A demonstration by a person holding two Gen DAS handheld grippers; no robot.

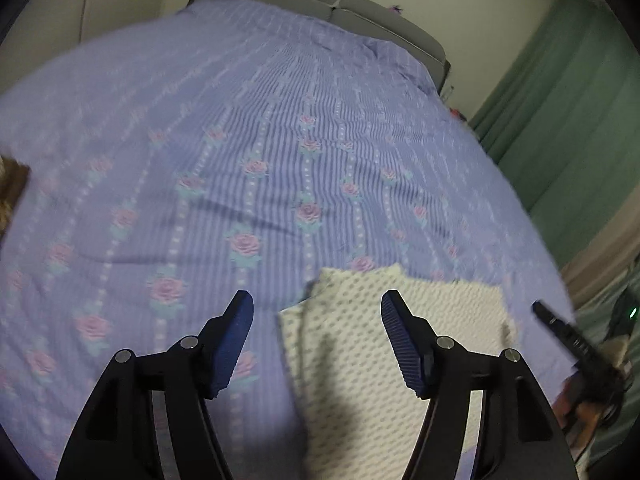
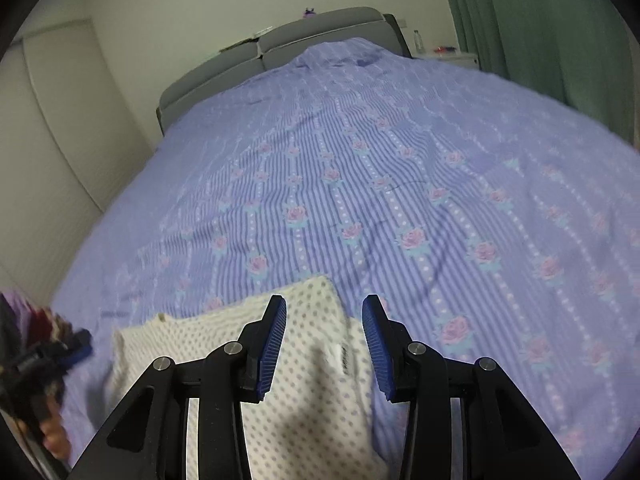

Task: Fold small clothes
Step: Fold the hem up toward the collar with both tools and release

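A white garment with grey dots (image 1: 360, 380) lies folded and flat on the purple rose-patterned bedspread (image 1: 240, 120). My left gripper (image 1: 317, 298) hovers open over the garment's left edge, nothing pinched between its blue pads. In the right wrist view the same garment (image 2: 312, 392) shows a small label near its right edge. My right gripper (image 2: 324, 302) is open just above that edge, its pads apart from the cloth. Of the right gripper, one black finger (image 1: 560, 328) shows at the left wrist view's right edge.
The bedspread (image 2: 400, 160) runs back to a grey headboard (image 2: 320, 28). A green curtain (image 1: 560, 100) hangs to the right, with a bedside table (image 2: 444, 56) beside it. Mixed coloured cloth (image 2: 28, 312) lies at the bed's left edge.
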